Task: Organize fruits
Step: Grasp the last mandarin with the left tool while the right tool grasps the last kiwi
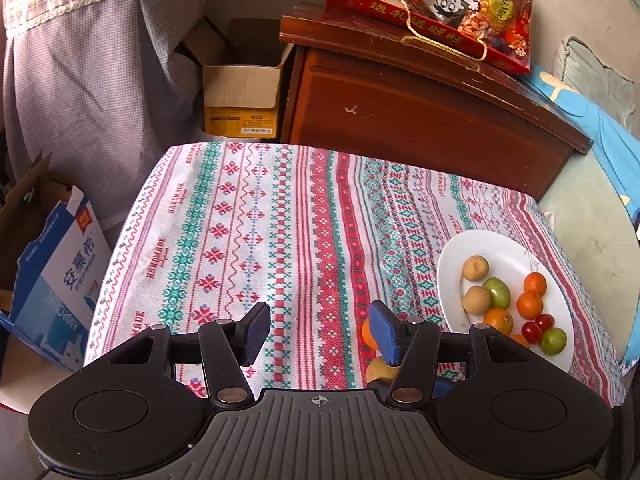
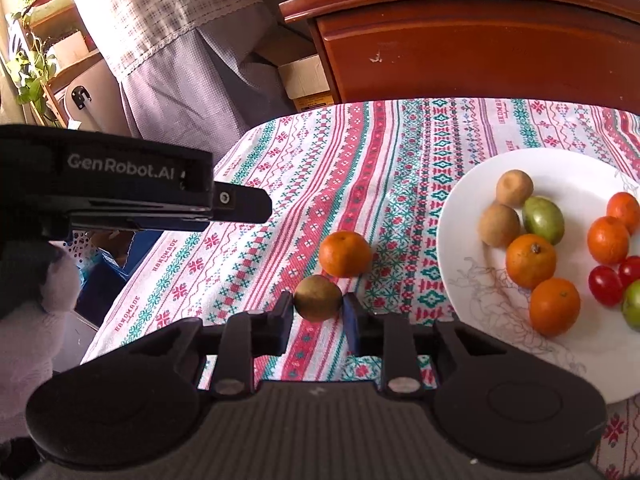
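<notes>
A white plate (image 2: 472,312) on the patterned tablecloth holds several small fruits: brown ones (image 2: 514,188), green ones (image 2: 543,214), oranges (image 2: 531,260) and cherry tomatoes (image 2: 605,285). My right gripper (image 2: 318,310) is shut on a small brown fruit (image 2: 318,298), just left of the plate. A loose orange (image 2: 345,253) lies on the cloth right behind it. My left gripper (image 1: 320,330) is open and empty over the cloth, left of the plate (image 1: 480,248); the orange (image 1: 368,334) and the brown fruit (image 1: 378,370) peek out behind its right finger.
A dark wooden cabinet (image 1: 420,112) stands behind the table with a red snack bag (image 1: 440,0) on top. Cardboard boxes (image 1: 240,92) sit on the floor at the back and a blue-white carton (image 1: 56,280) at the left. A curtain (image 1: 80,80) hangs at the left.
</notes>
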`<state>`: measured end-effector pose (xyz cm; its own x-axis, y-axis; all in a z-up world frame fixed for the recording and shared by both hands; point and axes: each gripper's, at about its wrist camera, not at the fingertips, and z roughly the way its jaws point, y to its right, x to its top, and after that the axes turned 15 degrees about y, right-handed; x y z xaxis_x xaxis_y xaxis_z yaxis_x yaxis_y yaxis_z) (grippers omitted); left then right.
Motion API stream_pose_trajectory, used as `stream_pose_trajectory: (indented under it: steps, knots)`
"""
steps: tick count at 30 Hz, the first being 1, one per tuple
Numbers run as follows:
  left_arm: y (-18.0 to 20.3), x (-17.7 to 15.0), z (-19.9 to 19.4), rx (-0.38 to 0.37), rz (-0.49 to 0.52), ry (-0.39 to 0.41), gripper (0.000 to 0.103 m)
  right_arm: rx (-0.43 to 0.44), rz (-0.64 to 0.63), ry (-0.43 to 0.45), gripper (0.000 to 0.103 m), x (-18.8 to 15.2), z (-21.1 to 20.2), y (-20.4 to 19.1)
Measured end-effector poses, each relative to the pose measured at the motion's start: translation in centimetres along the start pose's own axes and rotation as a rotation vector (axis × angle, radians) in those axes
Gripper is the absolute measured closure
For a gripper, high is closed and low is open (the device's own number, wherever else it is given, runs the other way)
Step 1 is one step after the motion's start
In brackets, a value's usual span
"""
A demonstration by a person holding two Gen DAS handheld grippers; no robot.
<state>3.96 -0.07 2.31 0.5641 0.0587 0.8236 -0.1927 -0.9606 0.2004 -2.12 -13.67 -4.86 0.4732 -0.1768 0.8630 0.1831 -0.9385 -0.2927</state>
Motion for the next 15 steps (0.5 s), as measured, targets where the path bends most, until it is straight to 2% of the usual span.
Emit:
stream_pose_trajectory:
  steps: [8, 15]
  knots:
    - [2.5, -1.6, 1.6, -0.082, 0.057, -0.014, 0.051, -0.046, 0.012, -0.007, 0.076, -0.4, -1.7, 1.6]
    - [3.1, -2.7, 3.0, -0.096, 0.071, -0.032, 0.054, -0.055, 0.029, -0.008, 0.076, -0.4, -1.9, 2.1]
